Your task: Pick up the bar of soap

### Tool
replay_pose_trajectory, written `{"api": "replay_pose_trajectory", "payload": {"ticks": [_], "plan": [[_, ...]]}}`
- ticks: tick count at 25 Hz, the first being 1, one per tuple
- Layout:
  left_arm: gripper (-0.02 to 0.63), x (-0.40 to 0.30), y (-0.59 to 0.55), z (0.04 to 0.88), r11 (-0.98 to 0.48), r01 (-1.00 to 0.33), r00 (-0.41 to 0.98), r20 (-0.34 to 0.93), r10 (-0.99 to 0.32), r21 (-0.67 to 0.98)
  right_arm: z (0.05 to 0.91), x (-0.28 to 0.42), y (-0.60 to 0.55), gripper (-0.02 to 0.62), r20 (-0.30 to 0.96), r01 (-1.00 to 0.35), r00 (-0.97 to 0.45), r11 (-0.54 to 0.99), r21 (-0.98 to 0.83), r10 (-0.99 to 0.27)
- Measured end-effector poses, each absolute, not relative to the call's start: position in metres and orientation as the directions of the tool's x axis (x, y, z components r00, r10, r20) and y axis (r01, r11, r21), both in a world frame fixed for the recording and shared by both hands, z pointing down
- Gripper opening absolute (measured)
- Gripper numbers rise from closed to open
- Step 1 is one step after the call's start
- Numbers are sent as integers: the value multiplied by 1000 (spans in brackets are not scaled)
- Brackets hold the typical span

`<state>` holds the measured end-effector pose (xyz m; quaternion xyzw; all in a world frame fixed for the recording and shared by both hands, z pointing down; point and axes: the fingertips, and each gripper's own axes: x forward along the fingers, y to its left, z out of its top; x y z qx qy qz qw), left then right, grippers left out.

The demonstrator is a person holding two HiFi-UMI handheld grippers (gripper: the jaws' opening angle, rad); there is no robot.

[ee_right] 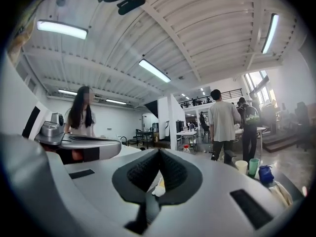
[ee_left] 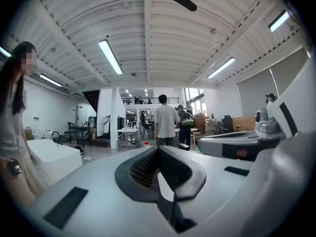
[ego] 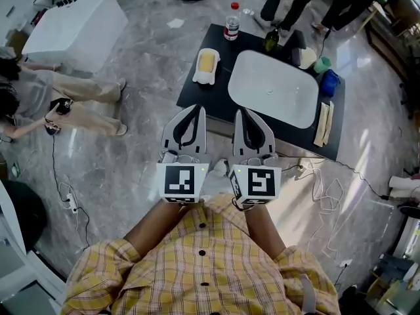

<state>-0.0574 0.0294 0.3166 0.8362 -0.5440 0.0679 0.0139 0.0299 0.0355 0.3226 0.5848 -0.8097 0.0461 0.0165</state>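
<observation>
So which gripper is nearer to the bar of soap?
Left. The left gripper is short of the bar of soap, nearly in line with it; the right gripper sits farther right, facing the white tray.

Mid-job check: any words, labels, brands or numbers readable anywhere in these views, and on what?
None readable.
Clear plastic bottle with red cap: its label is too small to read.
Black-and-white square marker cubes: patterns only, no letters.
</observation>
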Motion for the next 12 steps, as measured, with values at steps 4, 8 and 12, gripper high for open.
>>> {"api": "replay_pose_trajectory", "payload": {"ticks": [4, 8, 12], "plan": [[11, -40, -12, 324, -407, -912, 395, 172, -903, -43, 328, 41, -6, 17, 102, -944, -327, 320, -76, -940], [11, -35, -46, 341, -405, -914, 390, 213, -896, -30, 345, 45, -37, 17, 135, -941, -335, 323, -100, -933], [11, -35, -84, 358, -412, -911, 396, 254, -882, -12, 353, 50, -67, 17, 156, -948, -316, 303, -100, -936]]}}
